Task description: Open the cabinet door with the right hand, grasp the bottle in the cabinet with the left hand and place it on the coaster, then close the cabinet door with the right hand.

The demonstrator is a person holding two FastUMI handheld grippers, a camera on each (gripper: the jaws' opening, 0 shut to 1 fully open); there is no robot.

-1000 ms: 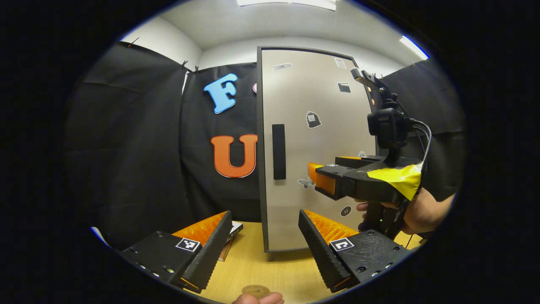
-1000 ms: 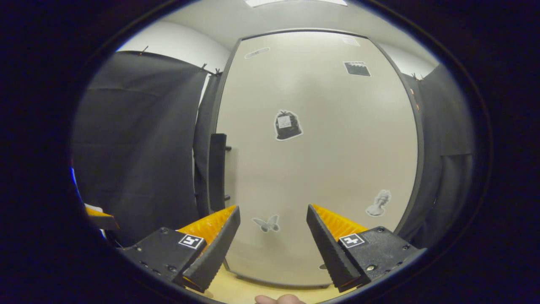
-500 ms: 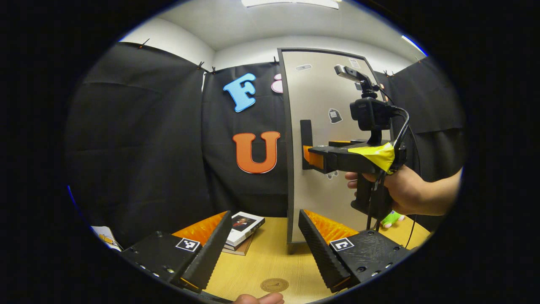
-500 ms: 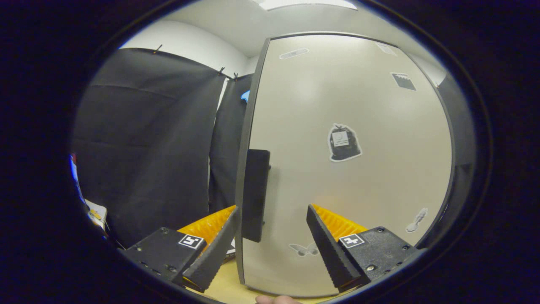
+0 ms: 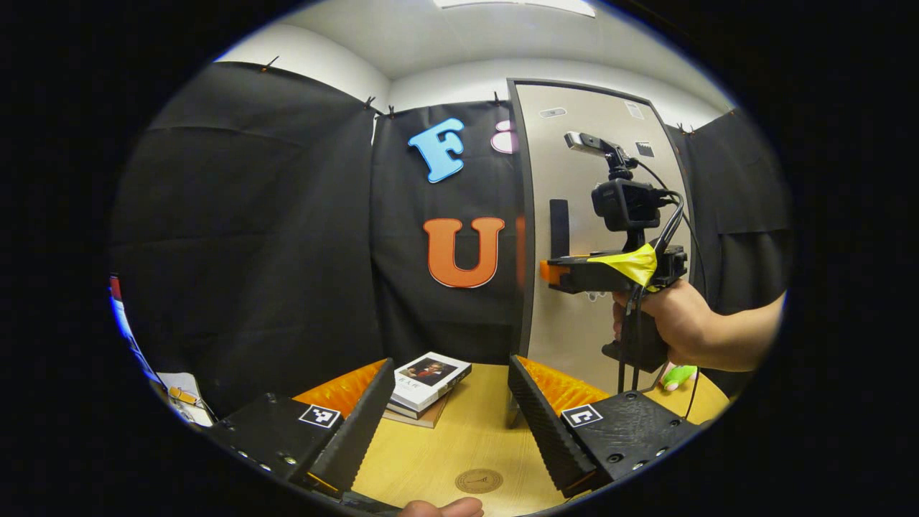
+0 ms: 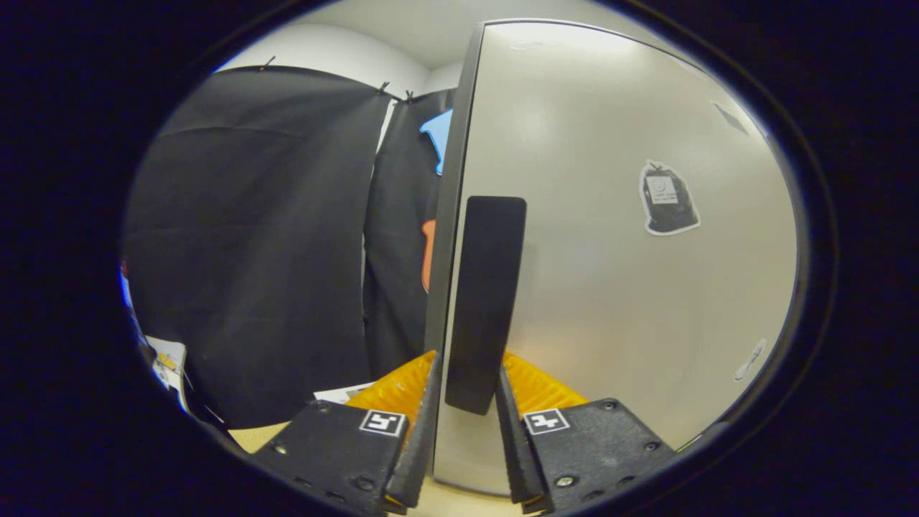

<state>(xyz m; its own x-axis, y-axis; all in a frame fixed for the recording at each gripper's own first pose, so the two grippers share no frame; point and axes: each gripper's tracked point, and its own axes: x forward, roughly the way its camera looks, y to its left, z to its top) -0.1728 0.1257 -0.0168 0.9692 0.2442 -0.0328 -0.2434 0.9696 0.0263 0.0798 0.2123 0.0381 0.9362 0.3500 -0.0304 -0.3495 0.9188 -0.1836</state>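
Handle (image 6: 484, 301) sits between right hand-held gripper (image 6: 463, 413) fingers; one coaster (image 5: 479, 480).

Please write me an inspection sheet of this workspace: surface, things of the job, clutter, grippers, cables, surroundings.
Surface: wooden table.
Job's things: cabinet door closed; handle dark, upright; coaster bare.
Clutter: books stacked; green toy.
Grippers: right hand-held gripper closed on the handle; left hand-held gripper open, empty, above the table.
Cables: black cable on the right hand-held gripper.
Surroundings: black cloth walls.
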